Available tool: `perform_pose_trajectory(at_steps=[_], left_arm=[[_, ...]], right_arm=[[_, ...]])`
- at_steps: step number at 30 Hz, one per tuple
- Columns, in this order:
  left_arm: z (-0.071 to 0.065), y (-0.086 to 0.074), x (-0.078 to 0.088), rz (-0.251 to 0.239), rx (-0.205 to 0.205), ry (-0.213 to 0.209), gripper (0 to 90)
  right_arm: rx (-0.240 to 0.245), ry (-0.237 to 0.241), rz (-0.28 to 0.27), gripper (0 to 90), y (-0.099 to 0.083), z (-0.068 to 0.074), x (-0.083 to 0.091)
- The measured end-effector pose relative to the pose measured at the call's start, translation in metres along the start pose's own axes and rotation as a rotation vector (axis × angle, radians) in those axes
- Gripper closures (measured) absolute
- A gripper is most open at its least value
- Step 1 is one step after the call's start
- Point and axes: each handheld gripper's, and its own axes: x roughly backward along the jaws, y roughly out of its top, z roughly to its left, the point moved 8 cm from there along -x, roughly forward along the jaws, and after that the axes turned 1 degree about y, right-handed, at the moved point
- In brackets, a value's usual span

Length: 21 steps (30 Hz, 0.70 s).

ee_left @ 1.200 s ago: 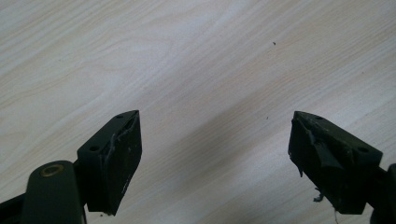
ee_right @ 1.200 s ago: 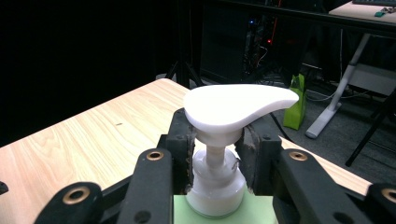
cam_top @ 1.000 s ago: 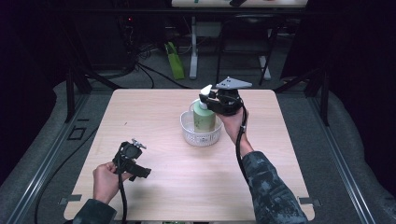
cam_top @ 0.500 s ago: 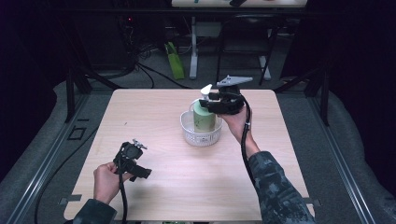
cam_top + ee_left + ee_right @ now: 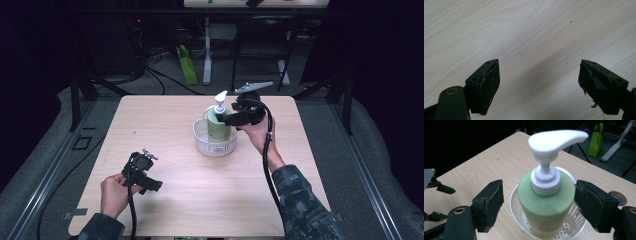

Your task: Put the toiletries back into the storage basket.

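The green pump bottle (image 5: 218, 129) is seen standing upright inside the white perforated basket (image 5: 202, 145) at the middle of the table (image 5: 160, 120). The right gripper (image 5: 223, 120) is placed around the bottle's upper body; its jaws have just been opening, and the bottle is between them but no longer squeezed. The left gripper (image 5: 150, 182) is held low over the near left of the table, jaws apart, nothing between.

Risks: the bottle is tall and the basket is light, so a pad dragged along the bottle on retreat could tip it or slide the basket. The pump head (image 5: 557, 141) could be snagged if the gripper is lifted straight up.

In the right gripper view a clear gap is shown at one pad (image 5: 489, 202), while the other sits just beside the bottle (image 5: 546, 205); this cannot be judged from the high view. Only bare wood is given between the jaws of the left gripper (image 5: 539, 75) in its own view.
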Motion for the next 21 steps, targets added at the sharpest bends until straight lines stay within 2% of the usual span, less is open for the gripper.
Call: perform_pose_trajectory(at_steps=[4,9,11,21], left_arm=[[-0.001,0.000,0.000,0.000,-0.001,0.000,17.6],[-0.001,0.000,0.000,0.003,-0.004,0.001,17.6],[-0.001,0.000,0.000,0.002,-0.005,0.001,17.6],[-0.002,0.000,-0.001,0.003,-0.005,0.001,17.6]], right_arm=[[-0.005,-0.013,0.017,15.5,-0.006,-0.003,0.007],[-0.001,-0.037,0.022,14.2,-0.012,-0.006,0.022],[-0.002,-0.032,0.024,14.0,-0.014,-0.005,0.025],[0.013,-0.061,0.086,8.1,-0.040,-0.007,0.045]])
